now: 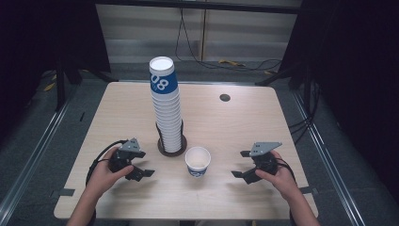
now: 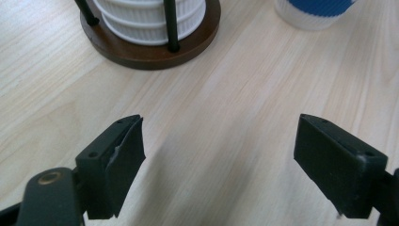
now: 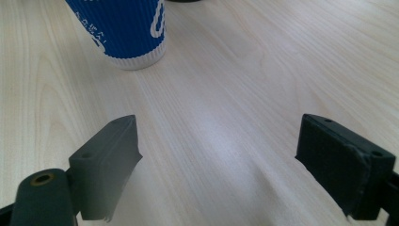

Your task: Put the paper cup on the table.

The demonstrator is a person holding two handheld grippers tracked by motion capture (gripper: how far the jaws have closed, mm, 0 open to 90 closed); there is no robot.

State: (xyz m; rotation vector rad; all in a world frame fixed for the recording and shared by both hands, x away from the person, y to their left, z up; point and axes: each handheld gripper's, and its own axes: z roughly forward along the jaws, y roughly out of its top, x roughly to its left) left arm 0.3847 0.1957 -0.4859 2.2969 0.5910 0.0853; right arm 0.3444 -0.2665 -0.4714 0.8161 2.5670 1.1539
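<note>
I am holding both claws low over the table (image 1: 244,117), the left gripper (image 1: 141,168) and right gripper (image 1: 242,165) each spread wide and gripping nothing. The single cup (image 1: 197,161) is standing between them, with the tall cup stack (image 1: 167,108) in its holder (image 2: 150,54) ahead of the left claw. I am judging this a pause between steps; next, one claw is needing to close around the cup's ribbed wall.

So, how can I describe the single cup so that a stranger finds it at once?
On the wooden table, find the tall stack of cups in its holder. The single cup stands alone just right of its base, toward the person: short, open, empty, blue and white.
</note>
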